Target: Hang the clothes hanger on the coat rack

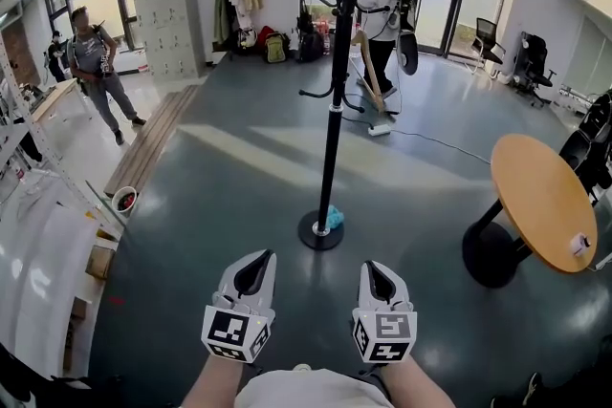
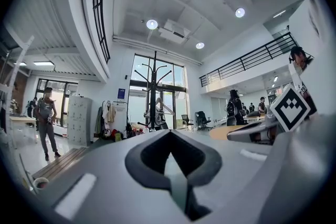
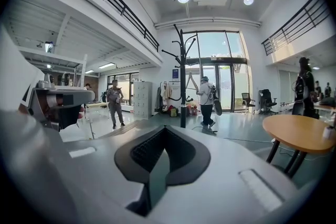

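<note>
L gripper and R gripper sit lowest in head view, side by side w/ a gap between, both on the near side of the coat rack and well apart from it. Marker cubes face the camera, forearms behind them.

L gripper: jaws pressed together along their centre line, nothing between, touching nothing. R gripper: same, jaws fully closed, empty, touching nothing.

Coat rack: black pole on a round base, curved hooks at several heights, standing upright on the grey floor straight ahead of both grippers. It shows past the closed jaws in both gripper views. Small blue item lies on the base, against the pole.

Hanger: pale wood shape just beside the pole, on the rack's right, around mid height. Can't tell if it hangs from a hook or belongs w/ the person in white standing right behind the rack.

Round wooden table to the rack's right, well apart. Grey lockers and another person far to the rack's left.
</note>
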